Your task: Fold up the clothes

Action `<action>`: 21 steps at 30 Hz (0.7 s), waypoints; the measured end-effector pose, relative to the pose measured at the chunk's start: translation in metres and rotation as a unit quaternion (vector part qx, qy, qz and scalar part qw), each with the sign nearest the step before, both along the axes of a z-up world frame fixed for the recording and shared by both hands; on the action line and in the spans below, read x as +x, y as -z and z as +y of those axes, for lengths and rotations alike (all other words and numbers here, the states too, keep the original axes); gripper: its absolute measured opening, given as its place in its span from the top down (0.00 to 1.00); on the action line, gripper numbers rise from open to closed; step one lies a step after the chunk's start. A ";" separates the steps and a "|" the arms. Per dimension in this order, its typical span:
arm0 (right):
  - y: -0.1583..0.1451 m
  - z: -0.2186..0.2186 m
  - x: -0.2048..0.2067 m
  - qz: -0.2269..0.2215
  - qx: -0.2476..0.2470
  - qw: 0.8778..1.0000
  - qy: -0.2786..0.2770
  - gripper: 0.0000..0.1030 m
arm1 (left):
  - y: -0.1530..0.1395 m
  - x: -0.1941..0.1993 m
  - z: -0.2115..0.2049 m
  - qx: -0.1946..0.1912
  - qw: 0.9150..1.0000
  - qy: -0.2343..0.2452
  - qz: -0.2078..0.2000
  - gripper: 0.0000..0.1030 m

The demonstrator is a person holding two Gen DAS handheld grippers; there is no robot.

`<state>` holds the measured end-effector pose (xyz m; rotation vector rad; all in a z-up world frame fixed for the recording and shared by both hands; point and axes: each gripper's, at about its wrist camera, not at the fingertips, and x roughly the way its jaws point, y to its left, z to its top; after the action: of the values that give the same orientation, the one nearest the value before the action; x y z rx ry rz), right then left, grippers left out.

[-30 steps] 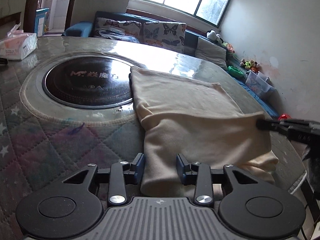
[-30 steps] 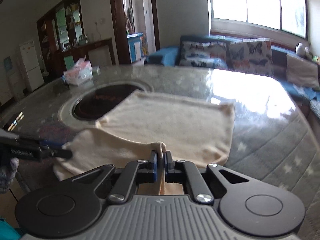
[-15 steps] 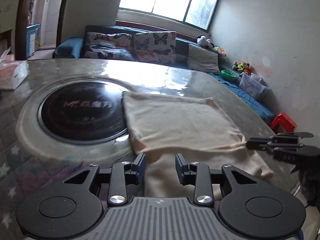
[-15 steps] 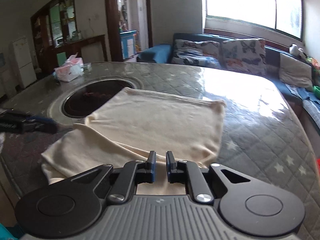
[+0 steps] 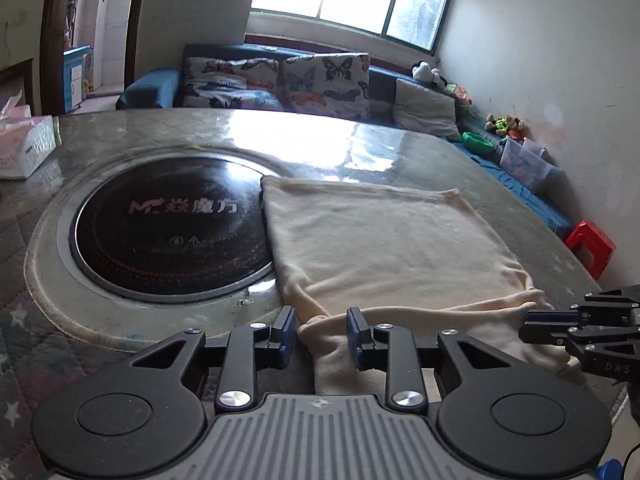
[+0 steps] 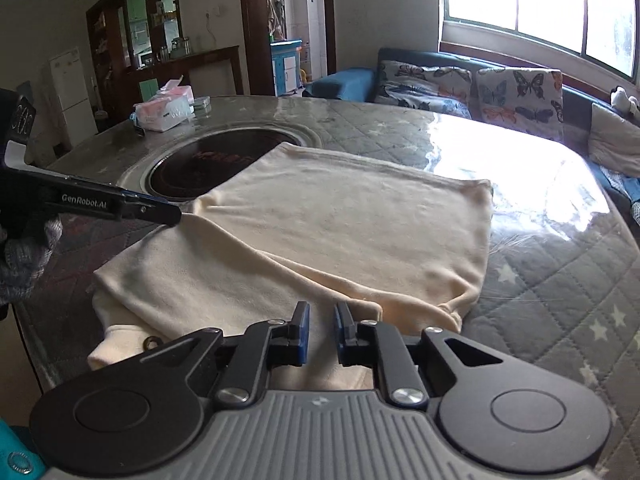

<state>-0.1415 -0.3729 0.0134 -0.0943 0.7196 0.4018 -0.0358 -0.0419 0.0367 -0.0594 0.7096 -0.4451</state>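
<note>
Left wrist view: the left gripper [image 5: 321, 336] has its jaws apart, with a bunched corner of the cloth [image 5: 384, 248] lying between the pads but not pinched. The cloth, a cream garment, lies on the table [image 5: 304, 140] just right of the black hob [image 5: 168, 228], its left edge overlapping the hob's rim. An upper layer lies doubled over a lower one, and the lower layer reaches out past it toward the camera. The right gripper [image 5: 528, 320] shows side-on at the cloth's near right corner; from here I cannot tell whether it is closed.

Right wrist view: the right gripper [image 6: 322, 330] has its jaws parted by a narrow gap and holds nothing; the rumpled near edge of the upper layer lies just beyond the tips. The left gripper [image 6: 176, 216] reaches in from the left, its tip at the cloth [image 6: 340, 220] where the fold line meets the edge nearest the hob [image 6: 200, 168].

Judgement: one fold lies made, with both claws free at the ends of its near edge. That fits a fold just laid down and let go, or corners about to be taken for another fold. Either way the upper edge is wrinkled and uneven, so any further fold calls for matched grips at both corners and level travel.
</note>
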 end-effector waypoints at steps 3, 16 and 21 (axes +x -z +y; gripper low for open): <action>-0.002 -0.001 -0.006 0.000 -0.004 1.000 -0.003 0.82 | -0.005 -0.010 -0.008 0.002 1.000 0.025 -0.018 0.71; 0.004 -0.002 -0.035 0.002 -0.022 1.000 -0.010 0.76 | 0.008 -0.048 -0.032 0.064 0.993 0.088 -0.042 0.69; 0.001 -0.001 -0.041 -0.011 -0.023 1.000 -0.008 0.75 | 0.012 -0.064 -0.037 0.084 0.989 0.107 -0.049 0.68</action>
<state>-0.1828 -0.3736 0.0128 -0.1485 0.7068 0.3988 -0.0994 -0.0784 0.0246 0.1983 0.6563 -0.5885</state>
